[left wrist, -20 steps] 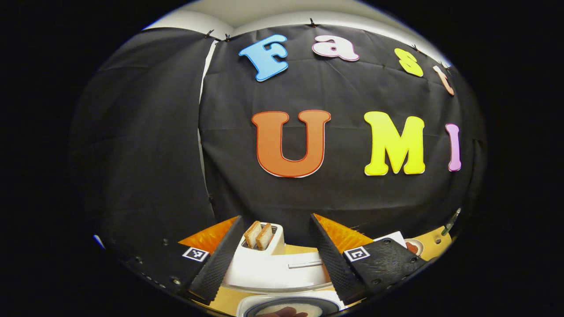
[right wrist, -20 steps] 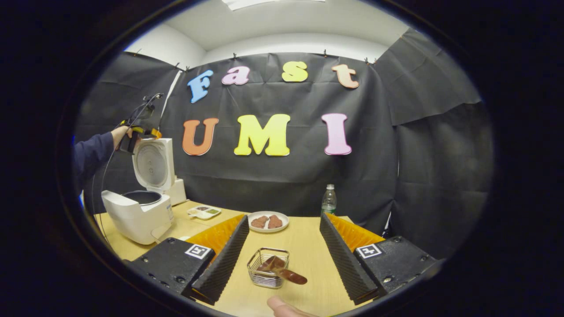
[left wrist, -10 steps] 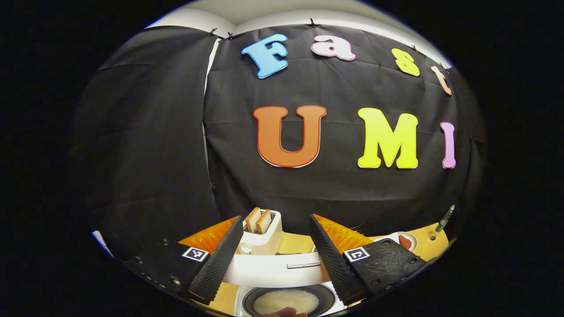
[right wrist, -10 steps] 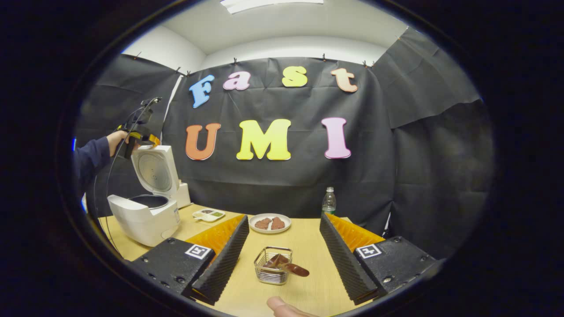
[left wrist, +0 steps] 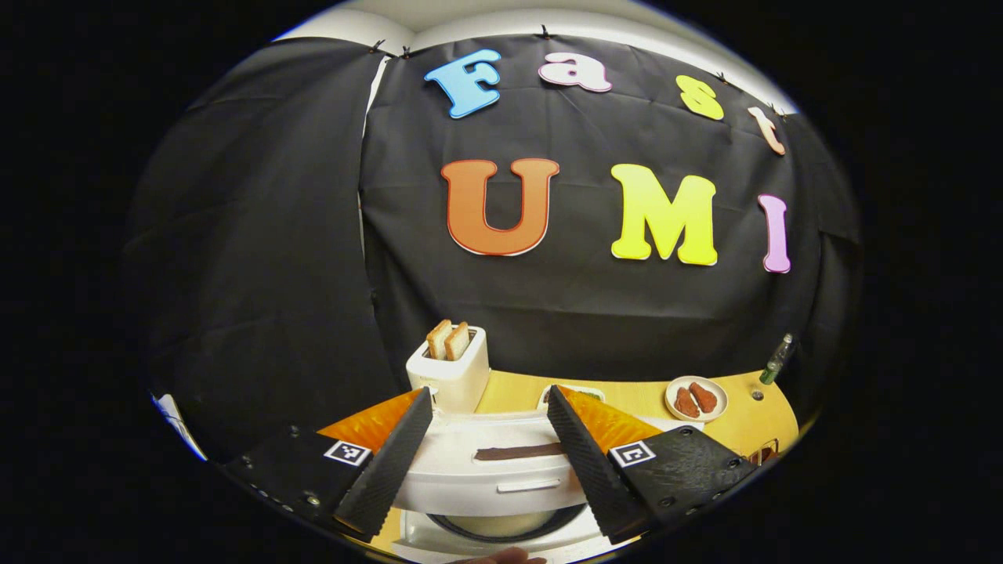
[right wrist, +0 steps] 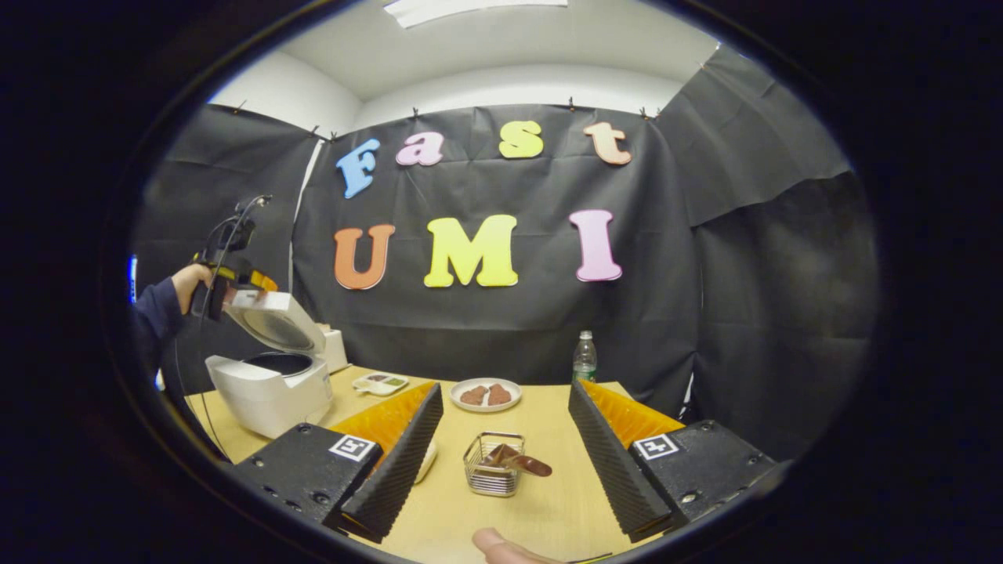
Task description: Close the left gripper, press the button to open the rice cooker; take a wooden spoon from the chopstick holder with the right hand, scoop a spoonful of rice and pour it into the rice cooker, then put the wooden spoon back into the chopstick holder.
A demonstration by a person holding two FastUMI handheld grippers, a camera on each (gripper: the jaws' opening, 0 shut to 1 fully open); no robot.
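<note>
Black-cloth booth under a white ceiling, enclosing one pale wooden table (right wrist: 548,407).

Rice cooker (right wrist: 270,388) – white, at the table's left edge as the right gripper view has it. Its lid (right wrist: 278,321) is tilted, roughly half raised, and the dark pot mouth is exposed beneath it.

Left gripper (left wrist: 487,394) – fingers spread apart, with the lid's front edge lying across the gap between them. I cannot tell whether they touch it. The right gripper view has a hand (right wrist: 188,278) carrying this gripper at the lid's raised edge.

Right gripper (right wrist: 505,388) – fingers wide apart and holding nothing, aimed at the holder from the table's near edge.

Toaster (left wrist: 450,376) – behind the cooker, with two slices standing in it.

Chopstick holder (right wrist: 490,474) – a wire basket near the middle of the table's near edge, framed between the right fingers but clear of them.

Wooden spoon (right wrist: 521,462) – the task's thing, lying in the holder with one end over its right rim.

Handling note, as a judgement: the cooker is open enough, so taking the spoon looks to be the step in hand.
- Bring the right fingers to the end that overhangs the rim.
- Close across the spoon's narrow width, clear of the wire, so that the light basket is not dragged.
- Lift straight up before turning away.
- Have the lid fully raised before any rice is poured.
</note>
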